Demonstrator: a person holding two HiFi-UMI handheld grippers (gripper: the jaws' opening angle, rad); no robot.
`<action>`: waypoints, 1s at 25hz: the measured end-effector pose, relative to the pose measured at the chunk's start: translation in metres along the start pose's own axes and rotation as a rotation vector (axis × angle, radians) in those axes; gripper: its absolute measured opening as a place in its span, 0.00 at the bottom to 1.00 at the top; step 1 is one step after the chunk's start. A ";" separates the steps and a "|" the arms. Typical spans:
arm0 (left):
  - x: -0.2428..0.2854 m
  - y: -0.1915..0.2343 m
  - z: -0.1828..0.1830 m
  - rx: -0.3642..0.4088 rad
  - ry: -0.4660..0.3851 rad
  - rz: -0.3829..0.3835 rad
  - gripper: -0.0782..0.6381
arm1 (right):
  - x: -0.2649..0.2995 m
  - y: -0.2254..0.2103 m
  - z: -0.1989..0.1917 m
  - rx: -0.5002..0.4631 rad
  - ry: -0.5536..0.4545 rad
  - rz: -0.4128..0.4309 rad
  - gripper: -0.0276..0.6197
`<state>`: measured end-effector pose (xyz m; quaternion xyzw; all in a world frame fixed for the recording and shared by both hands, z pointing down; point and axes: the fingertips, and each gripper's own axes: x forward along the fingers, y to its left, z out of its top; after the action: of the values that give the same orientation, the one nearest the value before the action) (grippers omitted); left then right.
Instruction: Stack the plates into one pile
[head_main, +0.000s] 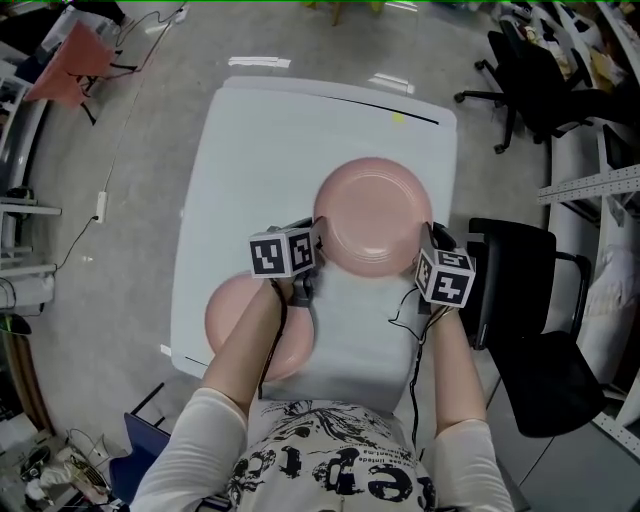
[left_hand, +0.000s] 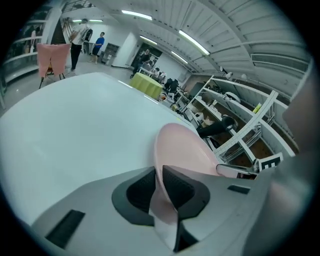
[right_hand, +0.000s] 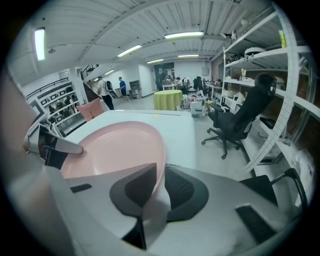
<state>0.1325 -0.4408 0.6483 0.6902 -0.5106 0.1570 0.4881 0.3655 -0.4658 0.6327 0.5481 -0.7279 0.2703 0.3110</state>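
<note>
Two pink plates are seen at a white table (head_main: 250, 150). The far plate (head_main: 372, 215) is gripped from both sides. Its left rim is pinched by the left gripper (head_main: 318, 243), and its right rim is pinched by the right gripper (head_main: 427, 243). In the left gripper view the rim is seen edge-on between the two dark pads, which are pressed against it from either face. The plate's hollow stretches away beyond them, and the tip of the other gripper is seen at the opposite edge. The same hold is shown in the right gripper view: the rim is clamped between the pads, the hollow is spread out to the left, and the left gripper's tip is seen at the far edge. Whether the far plate is lifted off the table or resting on it cannot be told. The near plate (head_main: 230, 312) is laid flat at the table's near left corner and is partly covered by the person's left forearm. It is kept apart from the far plate, with the left gripper between the two. A small yellow mark (head_main: 398, 118) is seen near the table's far edge. A black chair (head_main: 520, 300) is placed just beside the table's right side, and a pink chair (head_main: 75, 55) is seen on the floor well beyond the far left corner.
</note>
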 end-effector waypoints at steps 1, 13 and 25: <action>-0.004 -0.001 0.001 -0.009 -0.001 -0.005 0.18 | -0.004 0.002 0.001 0.002 -0.003 0.001 0.13; -0.079 -0.041 -0.024 0.042 -0.088 -0.006 0.18 | -0.089 0.012 -0.004 -0.030 -0.095 0.012 0.14; -0.176 -0.058 -0.106 0.054 -0.171 0.033 0.18 | -0.187 0.047 -0.063 -0.048 -0.156 0.074 0.14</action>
<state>0.1370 -0.2556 0.5429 0.7054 -0.5575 0.1193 0.4212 0.3688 -0.2894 0.5317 0.5327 -0.7759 0.2204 0.2562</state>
